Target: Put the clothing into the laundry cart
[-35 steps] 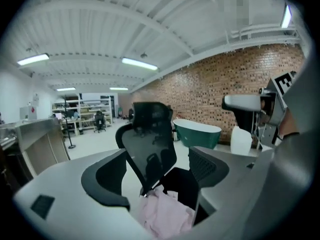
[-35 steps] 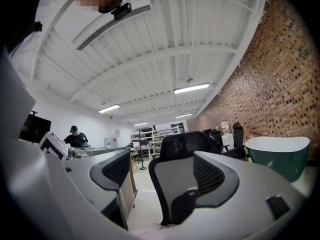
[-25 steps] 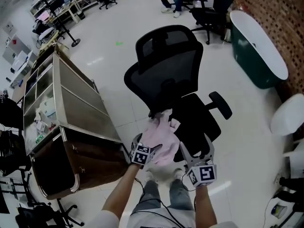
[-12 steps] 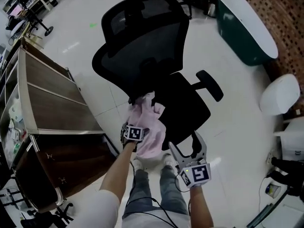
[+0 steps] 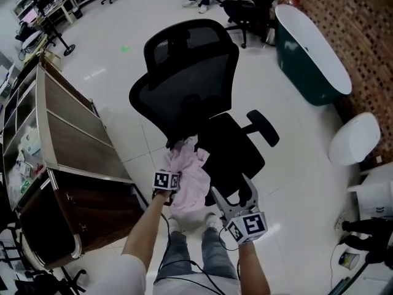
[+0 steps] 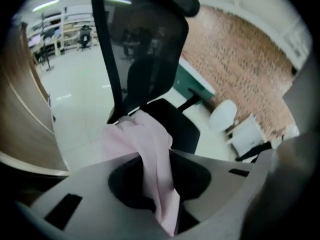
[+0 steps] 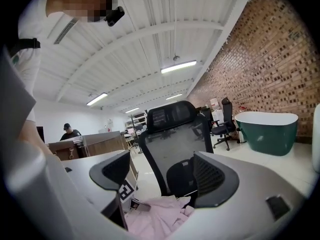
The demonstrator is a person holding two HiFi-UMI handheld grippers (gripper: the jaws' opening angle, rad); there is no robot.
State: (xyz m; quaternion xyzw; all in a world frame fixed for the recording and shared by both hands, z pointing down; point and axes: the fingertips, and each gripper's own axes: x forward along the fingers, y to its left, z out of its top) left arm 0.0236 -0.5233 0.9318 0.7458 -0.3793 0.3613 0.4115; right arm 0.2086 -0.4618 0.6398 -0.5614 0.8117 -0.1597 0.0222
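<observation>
- White glossy floor (image 5: 123,72) fills the room, and a brick wall (image 5: 368,54) runs along the right side.
- Wooden cabinet (image 5: 73,140) stands left of the black office chair (image 5: 190,85).
- Pink garment (image 5: 191,168) lies bunched on the left edge of the chair seat, near the cabinet.
- Left gripper (image 6: 166,201): jaws have just been closing and now pinch a fold of the pink garment.
- Right gripper (image 5: 232,194): jaws wide apart, nothing between them, at the front edge of the seat.
</observation>
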